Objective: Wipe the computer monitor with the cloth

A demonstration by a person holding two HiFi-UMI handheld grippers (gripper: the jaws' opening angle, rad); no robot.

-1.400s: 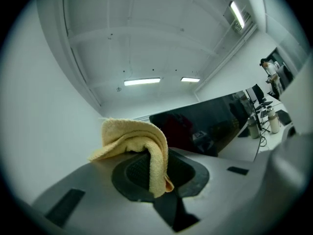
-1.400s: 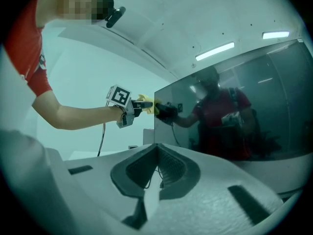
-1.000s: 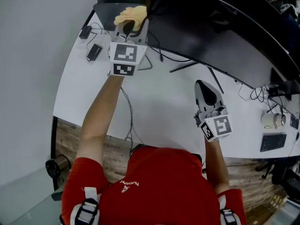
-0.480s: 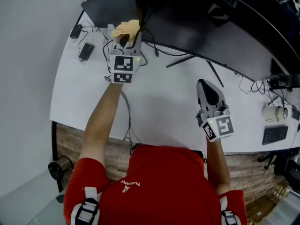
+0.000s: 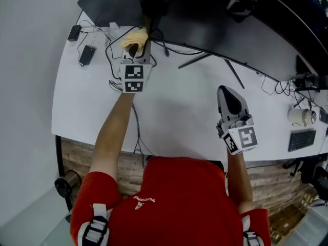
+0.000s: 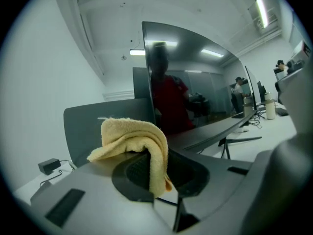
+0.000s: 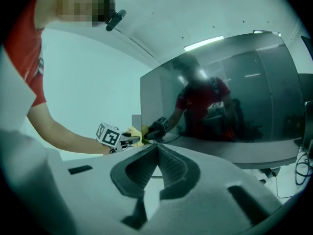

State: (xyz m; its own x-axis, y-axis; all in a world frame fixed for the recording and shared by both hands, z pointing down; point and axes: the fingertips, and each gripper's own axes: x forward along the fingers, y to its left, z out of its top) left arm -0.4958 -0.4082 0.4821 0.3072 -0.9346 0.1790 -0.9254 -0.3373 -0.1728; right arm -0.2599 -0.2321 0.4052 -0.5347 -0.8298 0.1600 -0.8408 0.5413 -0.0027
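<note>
A: Head view?
B: High above the person, facing steeply down. White desk (image 5: 92, 101) spreads below, monitor (image 5: 215, 19) along the top edge. Far off.
A: Left gripper view?
B: Low on the left gripper (image 6: 155, 166), facing along its jaws and up at the monitor's left end. Close.
A: Right gripper view?
B: On the right gripper (image 7: 156, 151), farther back, facing the screen slantwise.
A: Shared?
B: Monitor in all three. Head and right gripper views both catch the left gripper and its cloth (image 7: 134, 133).
</note>
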